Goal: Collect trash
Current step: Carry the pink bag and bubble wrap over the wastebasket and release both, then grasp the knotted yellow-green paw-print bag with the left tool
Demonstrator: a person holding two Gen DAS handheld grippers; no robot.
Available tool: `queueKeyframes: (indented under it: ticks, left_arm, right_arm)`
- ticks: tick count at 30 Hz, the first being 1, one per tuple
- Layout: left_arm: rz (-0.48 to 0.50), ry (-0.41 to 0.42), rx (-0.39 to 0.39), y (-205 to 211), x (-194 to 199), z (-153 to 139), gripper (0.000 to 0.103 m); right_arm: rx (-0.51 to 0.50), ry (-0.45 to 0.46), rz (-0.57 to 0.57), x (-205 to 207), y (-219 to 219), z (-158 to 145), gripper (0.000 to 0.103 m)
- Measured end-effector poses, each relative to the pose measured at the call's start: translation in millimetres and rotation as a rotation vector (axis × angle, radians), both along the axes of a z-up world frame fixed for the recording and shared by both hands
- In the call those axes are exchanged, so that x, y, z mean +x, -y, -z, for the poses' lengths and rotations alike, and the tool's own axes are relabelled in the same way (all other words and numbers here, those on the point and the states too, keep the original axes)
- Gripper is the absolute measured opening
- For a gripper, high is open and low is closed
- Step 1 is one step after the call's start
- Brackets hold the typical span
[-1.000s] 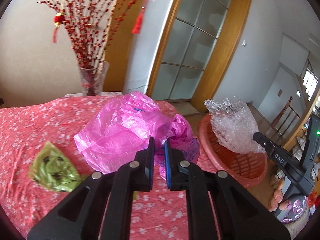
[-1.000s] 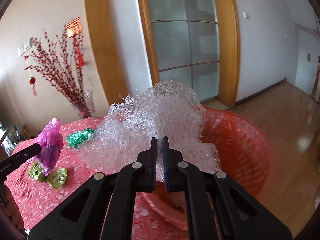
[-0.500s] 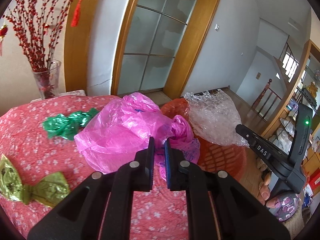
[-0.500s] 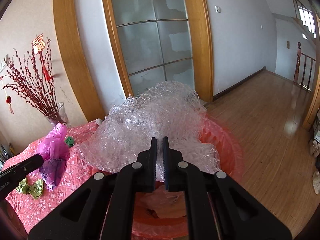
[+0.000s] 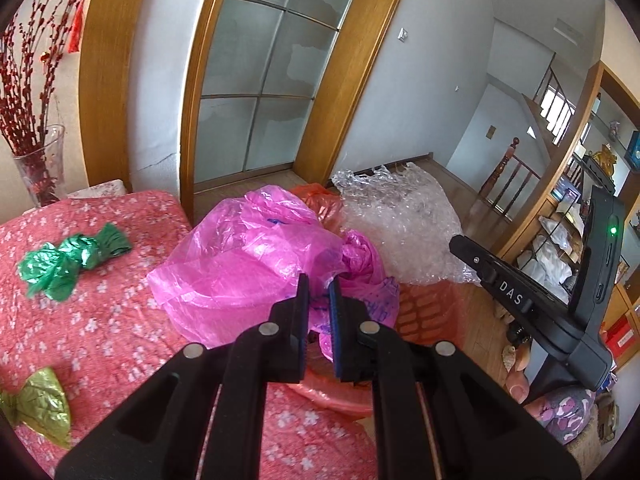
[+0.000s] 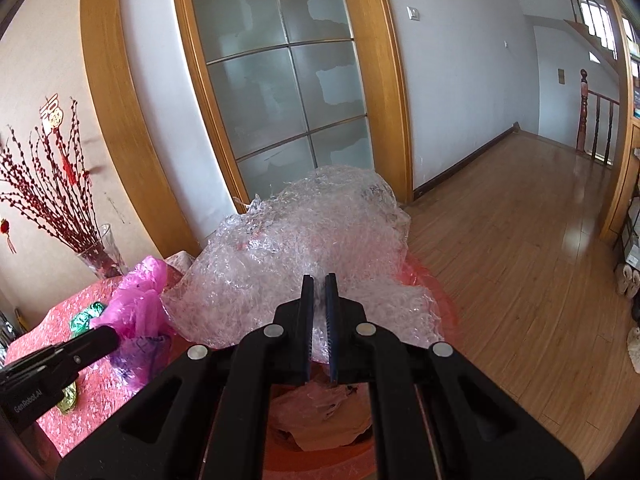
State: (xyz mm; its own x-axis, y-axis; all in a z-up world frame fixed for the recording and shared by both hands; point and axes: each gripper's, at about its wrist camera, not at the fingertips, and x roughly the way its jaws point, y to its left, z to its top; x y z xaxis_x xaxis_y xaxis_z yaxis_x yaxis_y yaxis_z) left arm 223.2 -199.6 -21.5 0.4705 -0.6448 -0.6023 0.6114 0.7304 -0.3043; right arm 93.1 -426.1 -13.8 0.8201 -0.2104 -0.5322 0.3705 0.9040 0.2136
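My left gripper [image 5: 319,280] is shut on a pink plastic bag [image 5: 248,264] and holds it over the near rim of a red basket [image 5: 432,304] beside the table. My right gripper [image 6: 319,280] is shut on a sheet of clear bubble wrap [image 6: 312,252] and holds it above the same red basket [image 6: 424,276]. The bubble wrap [image 5: 400,224] also shows in the left wrist view, right of the pink bag. The pink bag [image 6: 136,304] hangs at the left in the right wrist view. Crumpled pale plastic [image 6: 320,412] lies inside the basket.
The table has a red flowered cloth [image 5: 100,320]. A green wrapper [image 5: 68,260] and a yellow-green wrapper [image 5: 40,404] lie on it. A glass vase of red branches [image 5: 36,164] stands at the back. Wooden floor [image 6: 520,260] and a glass door [image 6: 280,92] lie beyond.
Both grippers have swung right with their loads. The pink bag now hangs over the basket rim, and the bubble wrap sits further over the basket.
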Motion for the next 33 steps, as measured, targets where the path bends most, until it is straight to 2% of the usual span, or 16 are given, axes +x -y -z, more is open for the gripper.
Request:
queueKeyframes:
  ticks: [6, 9, 11, 15, 26, 33]
  left_arm:
    - [0.024, -0.041, 0.002, 15, 7, 11, 0.014]
    - [0.012, -0.056, 0.013, 15, 5, 16, 0.02]
    - [-0.005, -0.067, 0.021, 10, 7, 22, 0.023]
    - [-0.038, -0.065, 0.041, -5, 7, 26, 0.027]
    - [-0.17, -0.013, 0.106, -76, 8, 25, 0.035]
    - [-0.338, 0.014, 0.157, -153, 7, 19, 0.042]
  right_arm:
    - [0.034, -0.005, -0.01, 3, 10, 3, 0.007]
    - [0.044, -0.012, -0.031, 3, 10, 6, 0.014]
    - [0.039, -0.019, -0.04, 4, 8, 9, 0.029]
    - [0.039, -0.023, -0.055, 3, 6, 11, 0.032]
    - [0.024, -0.035, -0.094, 6, -13, 11, 0.035]
    - [0.016, -0.051, -0.188, 21, -54, 14, 0.035]
